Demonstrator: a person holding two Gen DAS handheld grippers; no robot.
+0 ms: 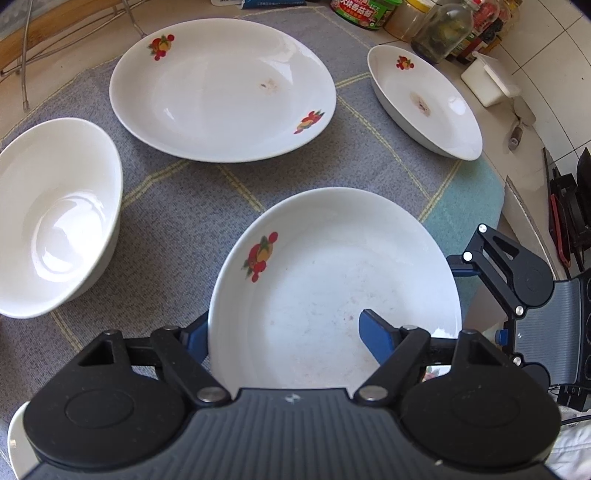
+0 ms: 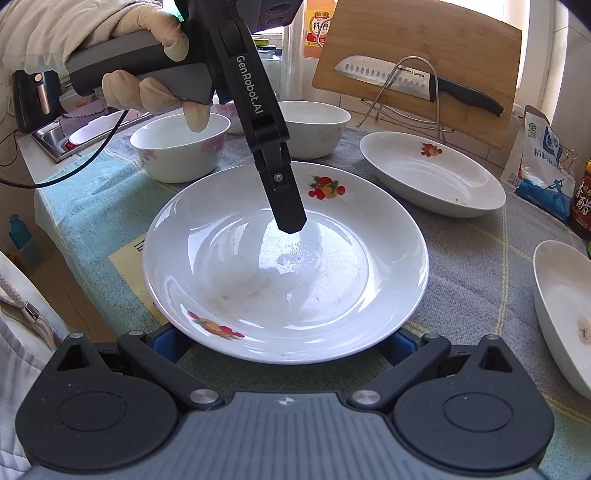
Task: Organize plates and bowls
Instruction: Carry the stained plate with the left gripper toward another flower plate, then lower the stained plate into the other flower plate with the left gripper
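Observation:
A white plate with fruit prints (image 1: 332, 280) sits between my left gripper's (image 1: 284, 332) open fingers, one finger inside the plate, the other outside its rim. In the right wrist view the same plate (image 2: 284, 266) lies on the cloth; the left gripper's finger (image 2: 284, 192) reaches into it. My right gripper (image 2: 284, 343) is open, its blue fingertips under the plate's near rim at either side. Another large plate (image 1: 221, 88), a deep oval dish (image 1: 424, 103) and a white bowl (image 1: 55, 218) stand further off.
Two floral bowls (image 2: 181, 147) and a third bowl (image 2: 314, 125) stand at the back. A cutting board with a knife (image 2: 417, 77) leans on a rack. Jars and bottles (image 1: 443, 26) line the wall. A salt bag (image 2: 543, 170) stands right.

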